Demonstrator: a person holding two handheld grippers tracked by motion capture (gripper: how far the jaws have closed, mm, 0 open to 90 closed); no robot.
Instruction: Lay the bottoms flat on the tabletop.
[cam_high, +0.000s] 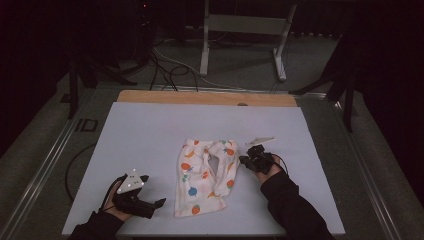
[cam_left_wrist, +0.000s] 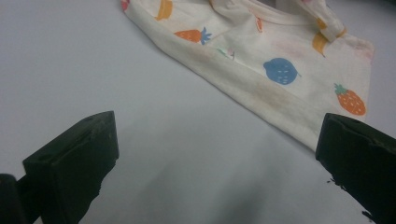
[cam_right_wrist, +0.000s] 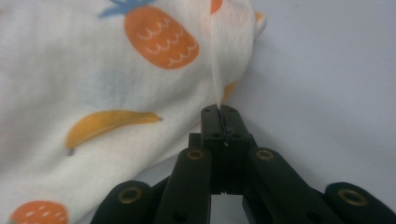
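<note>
A cream cloth (cam_high: 206, 176) printed with orange pineapples, yellow bananas, a blue berry, red strawberries and orange carrots with blue tops lies on a pale lilac-grey sheet (cam_high: 150, 140) covering the bench (cam_high: 200, 96), whose bare far strip is light brown wood. The left gripper (cam_high: 159, 203) is black with a grey plate dotted white, while the right gripper (cam_high: 243, 160) is black with brass-coloured rivets along its fingers (cam_right_wrist: 219, 126). The sleeves (cam_high: 292, 205) are black, the surrounding floor grey-green.
</note>
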